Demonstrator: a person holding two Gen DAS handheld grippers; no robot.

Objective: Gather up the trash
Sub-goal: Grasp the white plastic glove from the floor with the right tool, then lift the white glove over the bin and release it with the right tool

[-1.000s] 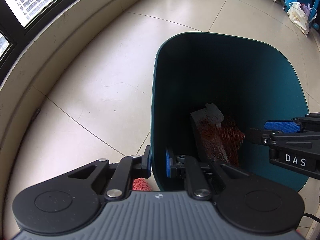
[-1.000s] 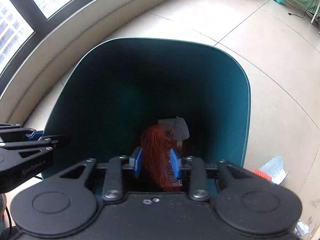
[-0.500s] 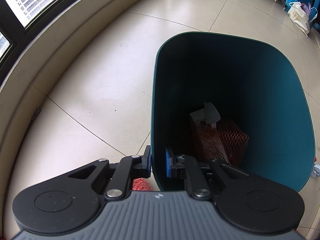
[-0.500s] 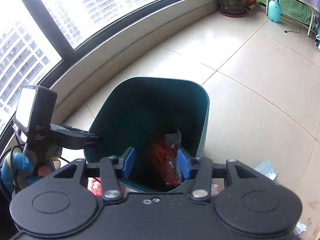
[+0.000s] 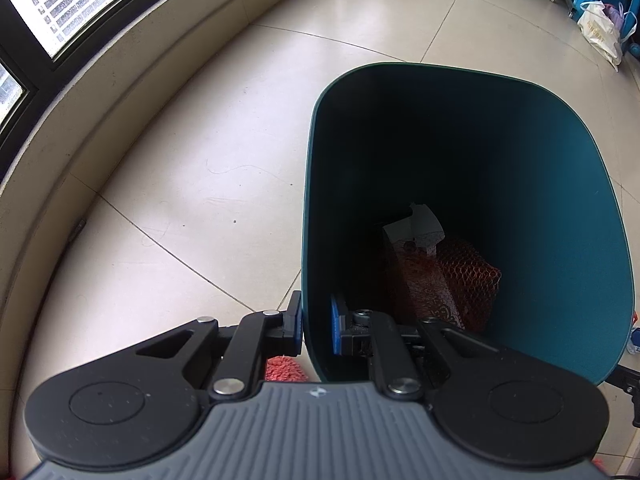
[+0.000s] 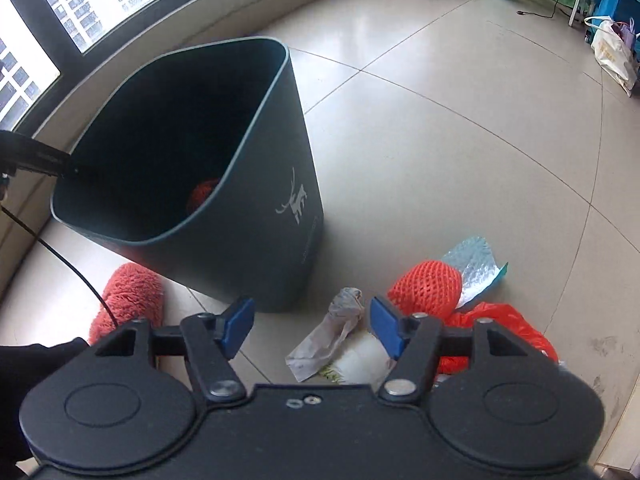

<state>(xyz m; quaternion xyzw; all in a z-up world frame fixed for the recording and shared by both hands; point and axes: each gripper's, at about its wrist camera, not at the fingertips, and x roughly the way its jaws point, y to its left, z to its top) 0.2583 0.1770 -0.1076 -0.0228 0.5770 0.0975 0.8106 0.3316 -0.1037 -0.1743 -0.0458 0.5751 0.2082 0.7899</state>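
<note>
A red fuzzy slipper (image 6: pixel 128 300) lies beside the teal trash bin (image 6: pixel 256 216). The left gripper (image 5: pixel 316 326) is clamped on the bin's rim. The right gripper (image 6: pixel 312 326), jaws just opening and empty, hovers above a crumpled paper wrapper (image 6: pixel 332 334) lying lengthwise toward the bin, beside an orange foam net (image 6: pixel 426 286).

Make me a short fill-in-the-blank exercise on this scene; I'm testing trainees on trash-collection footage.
1. The left gripper is clamped on the ____ of the teal bin.
2. The right gripper has just been opening and holds ____.
3. The orange foam net on the floor lies ____ the bin.
4. Inside the bin lies a piece of orange ____.

Missing words: rim; nothing; outside; netting
</note>
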